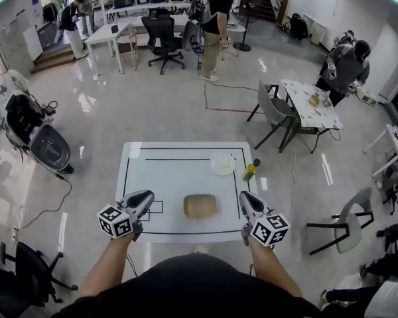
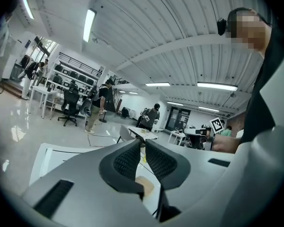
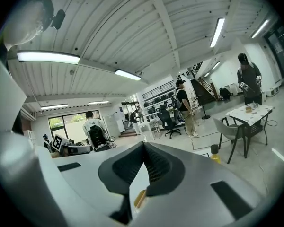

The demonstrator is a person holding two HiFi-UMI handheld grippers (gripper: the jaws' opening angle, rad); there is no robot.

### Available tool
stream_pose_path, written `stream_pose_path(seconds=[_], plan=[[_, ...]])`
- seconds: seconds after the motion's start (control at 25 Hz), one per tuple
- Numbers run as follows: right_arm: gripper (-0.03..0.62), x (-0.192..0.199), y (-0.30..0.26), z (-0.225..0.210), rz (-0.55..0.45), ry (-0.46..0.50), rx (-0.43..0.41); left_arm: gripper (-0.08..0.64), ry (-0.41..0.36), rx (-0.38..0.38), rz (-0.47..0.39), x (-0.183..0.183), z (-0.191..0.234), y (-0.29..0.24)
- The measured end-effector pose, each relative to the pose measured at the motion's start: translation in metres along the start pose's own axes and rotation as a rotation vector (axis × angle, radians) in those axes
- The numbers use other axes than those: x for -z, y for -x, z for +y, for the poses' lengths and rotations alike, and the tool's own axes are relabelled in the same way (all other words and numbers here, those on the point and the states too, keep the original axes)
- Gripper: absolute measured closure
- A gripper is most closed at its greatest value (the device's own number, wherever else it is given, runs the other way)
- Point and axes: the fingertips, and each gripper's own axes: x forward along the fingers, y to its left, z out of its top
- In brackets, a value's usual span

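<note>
Tools come first: my left tool (image 1: pixel 148 195) and right tool (image 1: pixel 243 196) hover over the near edge of the white surface (image 1: pixel 166 171), each with its jaws drawn together on nothing. Between them, slightly farther in, the tan block (image 1: pixel 200 206) lies flat, its long axis running left to right. Beyond it, far right, stand a plate (image 1: pixel 223 163) and a yellow bottle (image 1: pixel 250 171).
</note>
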Motion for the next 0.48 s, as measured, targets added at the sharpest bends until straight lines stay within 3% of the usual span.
stream_pose_path(seconds=[0.48], plan=[[0.578, -0.003, -0.037, -0.051, 0.072, -0.003, -0.087, 0.511, -0.021, -0.075, 0.018, -0.01, 0.007, -0.05]])
